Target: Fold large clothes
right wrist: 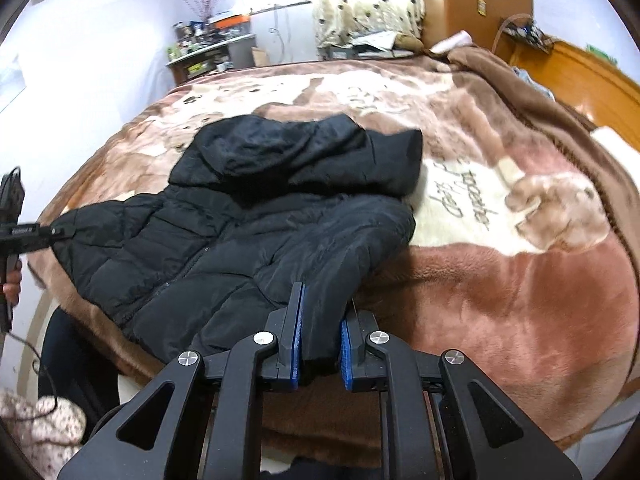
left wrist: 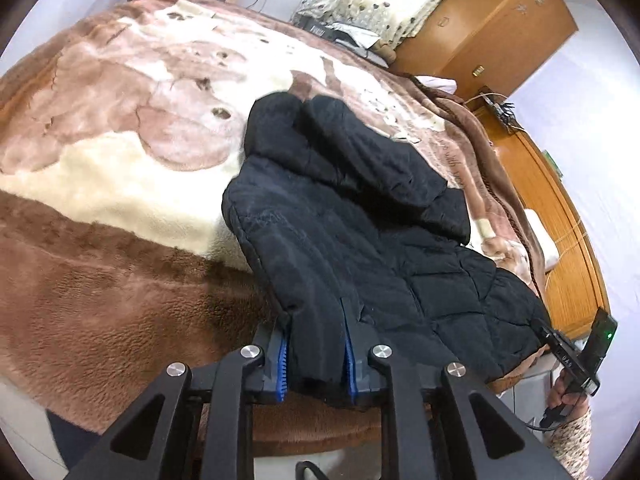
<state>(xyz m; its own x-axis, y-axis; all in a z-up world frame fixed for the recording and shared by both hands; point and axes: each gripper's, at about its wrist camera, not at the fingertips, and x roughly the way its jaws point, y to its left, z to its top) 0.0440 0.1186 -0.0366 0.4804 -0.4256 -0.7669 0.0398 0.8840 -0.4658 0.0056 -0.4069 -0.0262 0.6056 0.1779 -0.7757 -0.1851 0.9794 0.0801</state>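
Observation:
A black quilted hooded jacket (left wrist: 360,220) lies on a brown and cream plush blanket (left wrist: 120,140) over a bed, its hood toward the far side. My left gripper (left wrist: 316,344) is shut on the jacket's near left hem or cuff, fabric between its blue pads. In the right wrist view the jacket (right wrist: 240,220) spreads left of centre, and my right gripper (right wrist: 320,332) is shut on its near right edge. Each gripper shows at the edge of the other's view: the right one (left wrist: 572,356), the left one (right wrist: 24,232).
A wooden headboard (right wrist: 592,80) and wardrobe (left wrist: 492,28) stand at the right. A cluttered shelf (right wrist: 208,48) and curtain (right wrist: 368,0) are beyond the bed's far side. The bed's near edge (right wrist: 340,436) is right below the grippers.

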